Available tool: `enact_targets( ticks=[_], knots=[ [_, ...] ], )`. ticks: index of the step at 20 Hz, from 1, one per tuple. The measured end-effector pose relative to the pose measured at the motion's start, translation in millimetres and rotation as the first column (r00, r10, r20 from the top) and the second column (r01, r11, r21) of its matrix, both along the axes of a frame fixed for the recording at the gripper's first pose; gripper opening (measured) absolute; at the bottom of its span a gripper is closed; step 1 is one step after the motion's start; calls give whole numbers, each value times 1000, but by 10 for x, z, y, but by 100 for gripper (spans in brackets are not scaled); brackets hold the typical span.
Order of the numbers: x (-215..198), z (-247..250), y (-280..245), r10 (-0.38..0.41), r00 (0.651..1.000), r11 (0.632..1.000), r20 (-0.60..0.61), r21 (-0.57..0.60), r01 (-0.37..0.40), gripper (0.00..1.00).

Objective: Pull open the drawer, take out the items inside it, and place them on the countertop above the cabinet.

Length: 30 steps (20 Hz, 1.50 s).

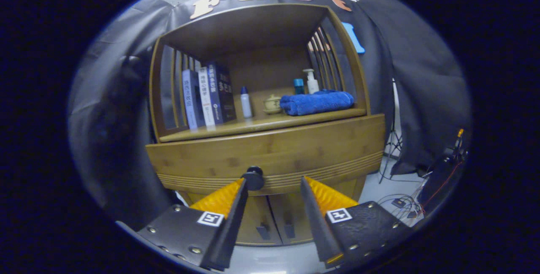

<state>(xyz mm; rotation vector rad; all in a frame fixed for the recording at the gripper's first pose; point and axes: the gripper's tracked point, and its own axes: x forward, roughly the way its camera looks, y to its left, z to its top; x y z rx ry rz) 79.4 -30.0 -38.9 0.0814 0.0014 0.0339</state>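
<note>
Gripper (pixel 273 181) spread wide, holding nothing, at lower centre; small round knob (pixel 253 177) by its left fingertip is the only grip on the rigid wooden drawer (pixel 270 153), probably slippery.

A honey-brown bamboo grain is shown on the drawer front (pixel 270 151) beyond the jaws; its knob (pixel 253 177) is black, and the towel (pixel 316 102) above is blue.

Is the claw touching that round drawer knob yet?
Cannot tell. In the gripper view the open claw has its left fingertip right beside the knob, overlapping it, with no clear gap or contact.
</note>
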Motion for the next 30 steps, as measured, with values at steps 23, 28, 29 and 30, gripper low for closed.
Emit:
enact_targets(
  ticks=[23, 28, 29, 30],
  knots=[
    [-129, -267, 372, -35, 995, 986, -90, -167, 19, 26],
    [-447, -275, 352, -37, 996, 984, -84, -175, 22, 26],
    [-514, -292, 339, -32, 996, 985, -81, -170, 17, 26],
    [-566, -310, 336, -29, 997, 987, -78, -160, 17, 26]
  ],
)
